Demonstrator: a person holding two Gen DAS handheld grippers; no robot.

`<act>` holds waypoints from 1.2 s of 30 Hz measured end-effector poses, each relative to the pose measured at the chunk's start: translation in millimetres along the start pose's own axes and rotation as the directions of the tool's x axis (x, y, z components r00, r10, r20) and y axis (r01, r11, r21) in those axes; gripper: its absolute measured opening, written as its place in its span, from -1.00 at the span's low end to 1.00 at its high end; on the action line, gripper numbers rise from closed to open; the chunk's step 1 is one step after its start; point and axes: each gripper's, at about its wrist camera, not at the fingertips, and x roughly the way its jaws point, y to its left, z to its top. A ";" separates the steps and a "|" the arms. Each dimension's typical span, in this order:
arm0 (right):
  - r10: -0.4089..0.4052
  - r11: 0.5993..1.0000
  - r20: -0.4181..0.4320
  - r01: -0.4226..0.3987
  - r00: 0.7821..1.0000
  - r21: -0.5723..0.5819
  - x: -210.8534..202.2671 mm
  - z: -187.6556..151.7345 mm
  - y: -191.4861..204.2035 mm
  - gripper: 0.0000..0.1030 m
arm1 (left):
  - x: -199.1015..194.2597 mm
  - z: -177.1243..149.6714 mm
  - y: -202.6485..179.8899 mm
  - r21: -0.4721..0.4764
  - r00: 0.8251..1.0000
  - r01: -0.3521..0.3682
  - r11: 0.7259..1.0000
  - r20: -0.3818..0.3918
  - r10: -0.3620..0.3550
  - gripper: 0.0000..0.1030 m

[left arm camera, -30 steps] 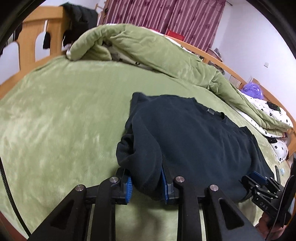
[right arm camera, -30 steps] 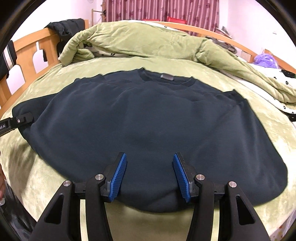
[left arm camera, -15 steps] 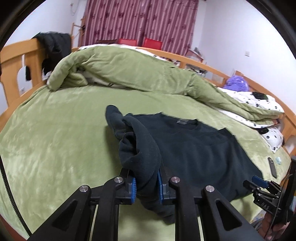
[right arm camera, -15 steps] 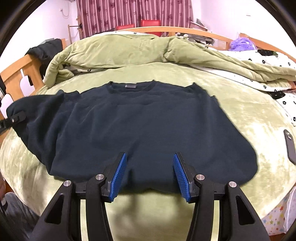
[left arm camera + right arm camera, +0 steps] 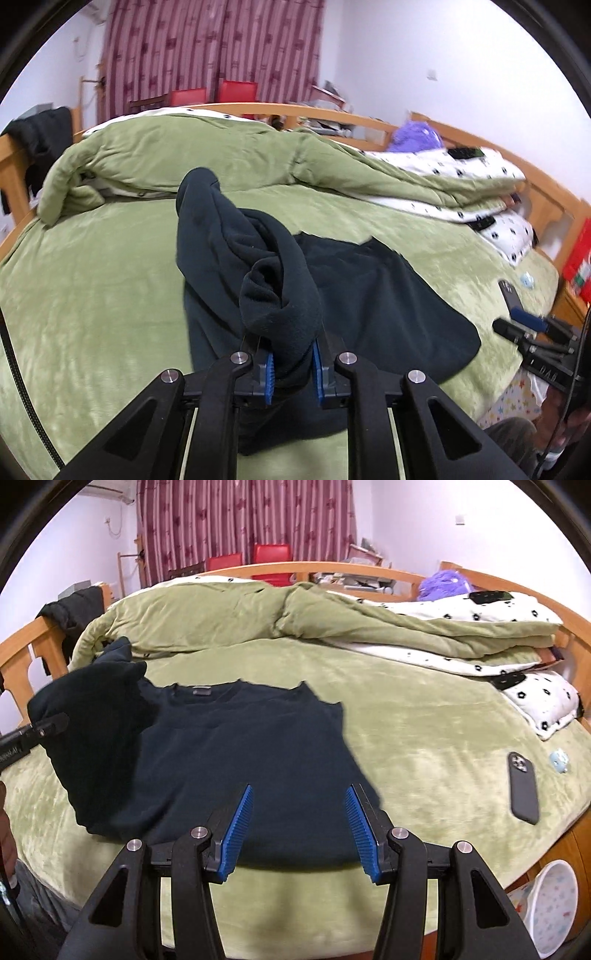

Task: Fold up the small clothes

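Observation:
A dark navy sweatshirt (image 5: 240,746) lies front-up on the green bed cover (image 5: 424,738), collar toward the far side. My left gripper (image 5: 291,369) is shut on the sweatshirt's left sleeve (image 5: 258,266) and holds it lifted above the body of the garment (image 5: 388,306). In the right wrist view the raised sleeve (image 5: 88,709) hangs at the left with the left gripper's tip (image 5: 40,733) on it. My right gripper (image 5: 299,830) is open and empty, hovering just above the sweatshirt's near hem. It also shows at the right edge of the left wrist view (image 5: 532,332).
A rumpled green quilt (image 5: 221,616) and a white spotted duvet (image 5: 480,627) lie along the far side. A dark phone (image 5: 522,788) and a small blue object (image 5: 559,758) lie on the bed at the right. The wooden bed frame (image 5: 22,653) surrounds it.
My left gripper has closed on the left sleeve and lifted it up and over toward the sweatshirt's body. My right gripper has drawn back from the hem, still open.

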 end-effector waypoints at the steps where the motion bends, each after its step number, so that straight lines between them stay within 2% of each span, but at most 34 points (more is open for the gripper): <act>1: -0.005 1.000 0.002 0.005 1.000 0.010 -1.0 -1.4 -6.5 -0.01 | 3.4 -1.7 -7.1 0.012 1.000 0.004 1.000 -0.008 -0.004 -0.72; 8: -0.011 0.997 -0.018 0.012 1.000 0.082 2.2 -20.9 -42.3 -0.01 | 30.1 -21.1 -49.7 0.073 0.997 0.041 0.996 -0.072 -0.036 -0.73; 17: -0.007 0.996 -0.046 0.011 0.999 0.087 11.4 -36.7 -54.8 -0.01 | 62.1 -47.6 -78.0 0.103 0.983 0.056 0.993 -0.182 -0.036 -0.71; 19: -0.006 0.996 -0.049 0.011 0.999 0.085 11.4 -35.7 -52.6 -0.01 | 63.2 -49.2 -78.4 0.104 0.977 0.071 0.992 -0.206 -0.049 -0.66; 21: -0.001 0.996 -0.052 0.005 0.999 0.087 11.6 -34.2 -50.2 -0.01 | 60.1 -48.7 -80.1 0.112 0.976 0.088 0.990 -0.210 -0.063 -0.43; 24: 0.017 0.996 -0.055 -0.012 0.998 0.088 12.8 -29.3 -43.2 0.01 | 45.8 -49.3 -81.0 0.125 0.971 0.151 0.981 -0.207 -0.123 -0.31; 26: 0.028 0.996 -0.056 -0.022 0.998 0.091 13.1 -25.3 -37.6 0.01 | 31.5 -49.5 -76.7 0.132 0.974 0.164 0.978 -0.181 -0.139 -0.25; 28: 0.052 0.994 -0.052 -0.047 0.997 0.099 12.9 -20.0 -28.8 0.02 | 20.1 -50.1 -68.2 0.132 0.979 0.155 0.979 -0.151 -0.134 -0.09; 29: 0.064 0.993 -0.050 -0.059 0.997 0.103 12.9 -17.9 -24.9 0.03 | 15.0 -50.2 -60.9 0.125 0.982 0.147 0.981 -0.136 -0.130 0.05; 36: 0.183 0.978 -0.046 -0.178 0.982 0.110 16.3 -1.8 23.2 0.15 | -1.5 -41.6 11.3 0.026 0.994 0.039 0.999 -0.103 -0.036 0.08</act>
